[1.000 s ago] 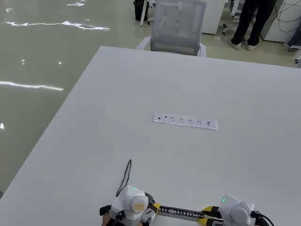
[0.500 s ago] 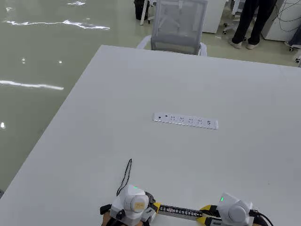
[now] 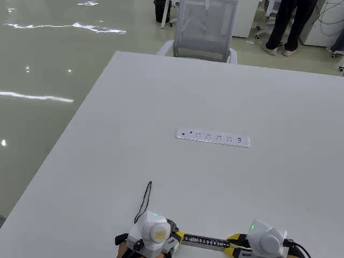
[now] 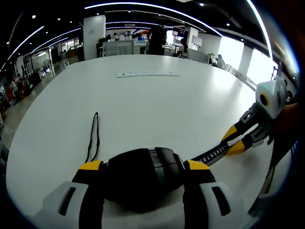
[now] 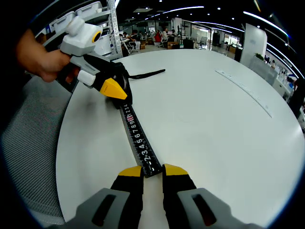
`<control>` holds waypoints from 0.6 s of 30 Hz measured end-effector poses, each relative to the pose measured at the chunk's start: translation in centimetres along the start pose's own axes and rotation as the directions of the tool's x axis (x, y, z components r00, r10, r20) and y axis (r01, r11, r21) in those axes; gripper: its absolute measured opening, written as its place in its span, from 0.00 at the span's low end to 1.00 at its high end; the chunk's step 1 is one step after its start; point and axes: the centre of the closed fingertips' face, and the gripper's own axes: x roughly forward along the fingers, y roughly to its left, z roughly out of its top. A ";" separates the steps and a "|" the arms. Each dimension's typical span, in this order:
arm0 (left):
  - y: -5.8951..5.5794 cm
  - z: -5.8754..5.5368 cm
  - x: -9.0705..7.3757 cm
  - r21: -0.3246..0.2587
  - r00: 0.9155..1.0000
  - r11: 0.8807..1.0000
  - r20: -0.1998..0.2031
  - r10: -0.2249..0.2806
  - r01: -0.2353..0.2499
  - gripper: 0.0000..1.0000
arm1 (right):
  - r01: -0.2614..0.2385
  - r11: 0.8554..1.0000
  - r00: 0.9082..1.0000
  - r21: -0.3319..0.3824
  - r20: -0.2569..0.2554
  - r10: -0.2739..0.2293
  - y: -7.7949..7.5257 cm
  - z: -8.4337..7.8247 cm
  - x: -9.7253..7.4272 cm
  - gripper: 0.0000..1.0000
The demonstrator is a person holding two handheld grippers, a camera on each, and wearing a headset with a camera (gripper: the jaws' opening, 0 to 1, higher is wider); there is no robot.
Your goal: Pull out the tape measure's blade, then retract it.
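- Counting two grippers, one tape, one blade, one cord.
- Clamped tight in left gripper: rounded black tape, at smooth white table's near edge.
- Pinched between right gripper's closed jaws: tip of flat, numbered blade, stretched between both.
- Lying beside tape: thin black looped cord.

At the near edge of a white surface, the left tool and right tool hold a tape measure between them, its numbered blade stretched flat from one to the other. A black cord trails from the left tool; a power strip lies mid-surface, a grey chair beyond.
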 end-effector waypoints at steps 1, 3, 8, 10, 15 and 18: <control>0.0 0.0 0.0 0.000 1.000 1.000 0.000 0.000 0.000 0.64 | 0.000 1.000 1.000 -0.003 0.001 0.000 0.0 0.0 0.0 0.14; 0.0 0.0 0.0 0.001 1.000 1.000 0.000 -0.001 0.001 0.64 | -0.001 1.000 1.000 -0.003 0.001 0.001 0.0 0.0 0.1 0.14; 0.0 0.0 0.0 0.001 1.000 1.000 -0.001 -0.003 0.003 0.64 | -0.003 1.000 1.000 -0.003 0.004 0.003 0.2 0.2 0.2 0.14; 0.0 0.0 0.0 0.000 1.000 1.000 0.000 -0.003 0.003 0.64 | -0.004 1.000 1.000 -0.002 0.003 0.004 0.1 0.2 0.3 0.14; 0.0 0.0 0.0 -0.001 1.000 1.000 0.002 -0.005 0.005 0.64 | -0.005 1.000 1.000 -0.003 0.004 0.005 0.2 0.4 0.4 0.14; 0.0 0.0 0.0 -0.001 1.000 1.000 0.001 -0.005 0.005 0.64 | -0.004 1.000 1.000 -0.002 0.008 0.004 0.4 0.5 0.5 0.14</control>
